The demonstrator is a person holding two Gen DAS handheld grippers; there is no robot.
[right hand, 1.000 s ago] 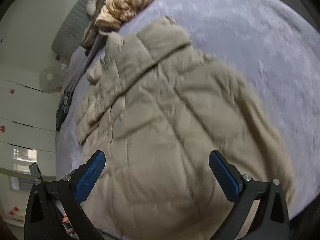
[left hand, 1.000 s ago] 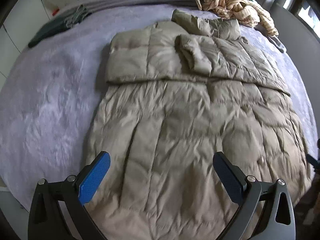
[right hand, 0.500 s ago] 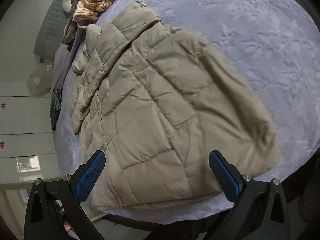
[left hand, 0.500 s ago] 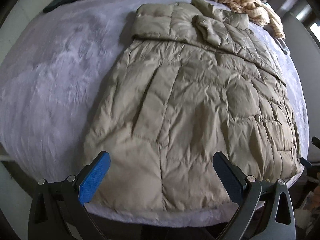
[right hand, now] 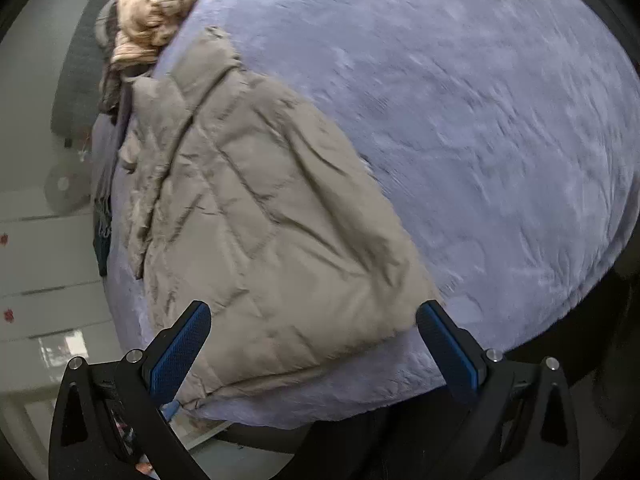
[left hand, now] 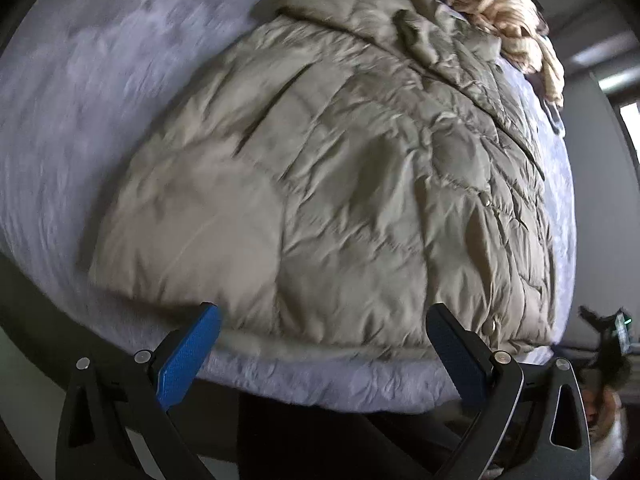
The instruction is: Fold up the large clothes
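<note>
A large khaki puffer coat (left hand: 340, 184) lies flat on a bed with a lilac fleece cover (left hand: 72, 92), its sleeves folded across the far upper part. The hem lies along the bed's near edge. My left gripper (left hand: 324, 344) is open and empty, just off the near edge at the hem. The coat also shows in the right wrist view (right hand: 272, 232), where my right gripper (right hand: 312, 344) is open and empty above the hem's right corner.
A pile of cream and brown clothes (left hand: 508, 28) lies at the far end of the bed, also in the right wrist view (right hand: 156, 28). White cabinets (right hand: 36, 280) stand to the left. The dark floor lies below the bed edge (left hand: 320, 384).
Both grippers have pulled back from over the coat towards the near edge of the bed and lowered. The hem and bed edge now show. Both stay open.
</note>
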